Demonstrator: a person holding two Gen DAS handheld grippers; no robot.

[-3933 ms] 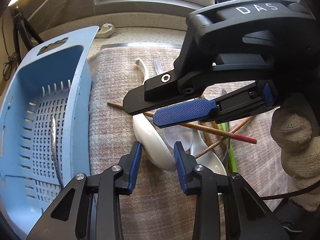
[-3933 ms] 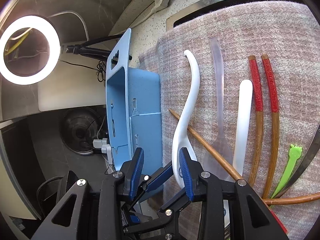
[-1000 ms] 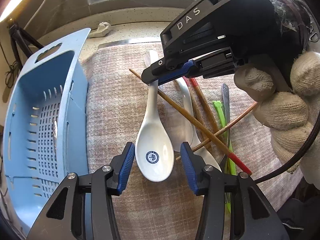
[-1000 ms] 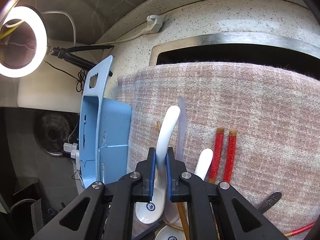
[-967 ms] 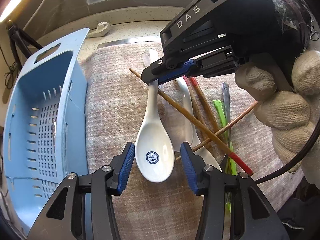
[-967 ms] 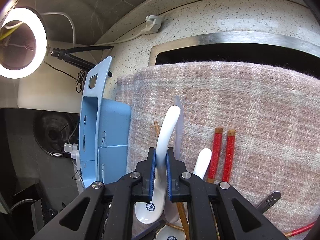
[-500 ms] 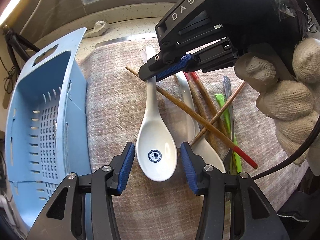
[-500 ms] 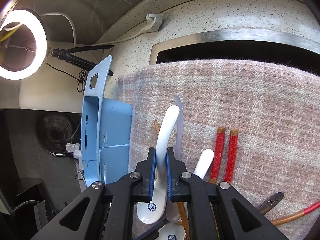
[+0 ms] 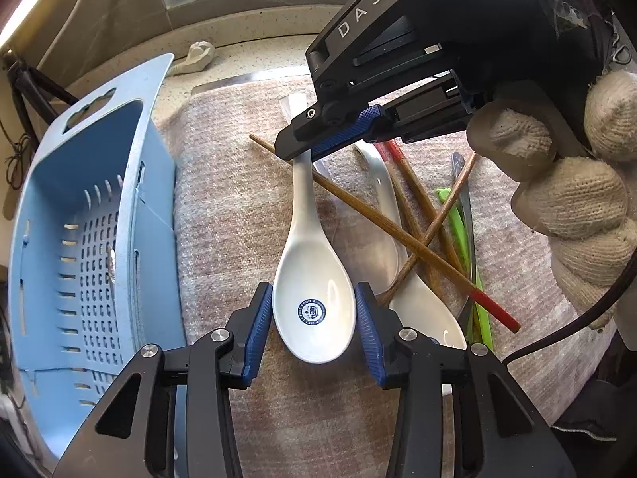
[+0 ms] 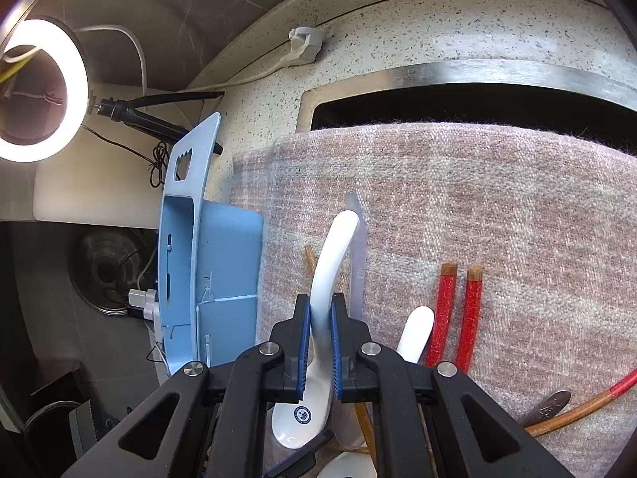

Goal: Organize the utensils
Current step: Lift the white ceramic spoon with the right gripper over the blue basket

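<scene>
Gripping white ceramic spoon [image 10: 332, 263] by its handle: right claw [image 10: 319, 342], pads pinched tight on both sides of the curved stem, lower centre of right wrist view. Same spoon [image 9: 314, 279] seen from left wrist view, bowl with small blue round mark lying at lower centre, on pinkish woven cloth [image 9: 223, 207] spread over speckled tabletop [image 10: 398, 40]. Straddling the bowl: left claw [image 9: 314, 330], jaws closing, blue pads just beside the bowl's two edges, contact not certain. Right claw [image 9: 318, 145] also visible there at upper centre, held by gloved hand [image 9: 573, 183] at right edge.

Lying right of the spoon, in a crossed heap: second white spoon [image 9: 422, 306], partly under brown chopsticks with red ends [image 9: 402, 235], green plastic utensil [image 9: 458, 223], grey metal handle [image 9: 462, 183]. Clear plastic utensil [image 10: 356, 239] just behind the held spoon's handle. Two red chopstick ends [image 10: 458, 310] side by side at right centre of right wrist view.

Standing at left of left wrist view, touching cloth edge: light blue perforated basket [image 9: 51, 207], one thin metal utensil [image 9: 110, 263] inside on its floor. Glowing at upper left of right wrist view: ring light [image 10: 43, 91].
</scene>
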